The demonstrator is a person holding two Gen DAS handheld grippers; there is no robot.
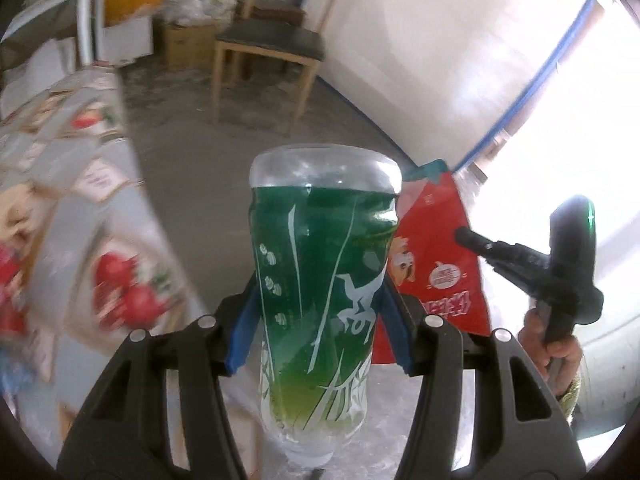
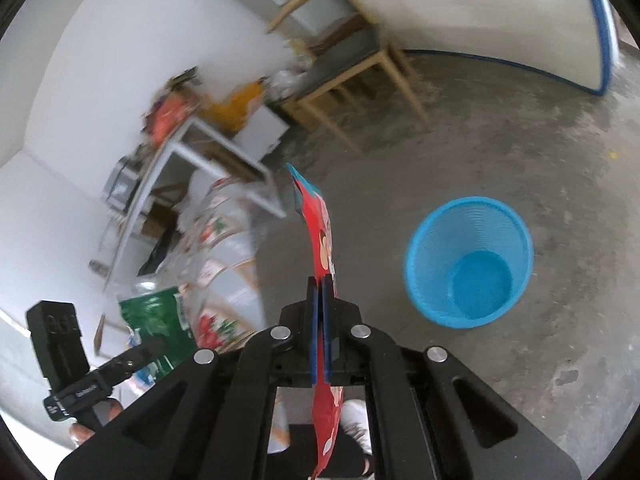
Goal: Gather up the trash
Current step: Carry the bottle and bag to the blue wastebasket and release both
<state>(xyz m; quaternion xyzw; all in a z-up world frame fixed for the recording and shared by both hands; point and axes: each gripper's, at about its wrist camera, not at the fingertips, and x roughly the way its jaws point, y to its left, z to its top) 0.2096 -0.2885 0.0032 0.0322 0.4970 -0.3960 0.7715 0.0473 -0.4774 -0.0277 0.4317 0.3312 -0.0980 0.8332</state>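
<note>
My left gripper (image 1: 320, 320) is shut on a clear plastic bottle with a green label (image 1: 320, 264), held upside down, its blue pads pressing both sides of the label. The same bottle (image 2: 158, 320) shows at the lower left of the right wrist view. My right gripper (image 2: 320, 286) is shut on a flat red snack bag (image 2: 318, 224), pinched edge-on between its blue pads. That bag (image 1: 436, 264) also appears just right of the bottle, with the right gripper's body and a hand behind it. A blue mesh bin (image 2: 468, 260) stands on the concrete floor, right of the bag.
A table with a fruit-patterned cloth (image 1: 80, 220) lies to the left. A wooden chair (image 1: 272, 44) stands against the far wall beside cardboard boxes (image 1: 180, 40) and a white table (image 2: 208, 152). Bare concrete floor (image 2: 520, 140) surrounds the bin.
</note>
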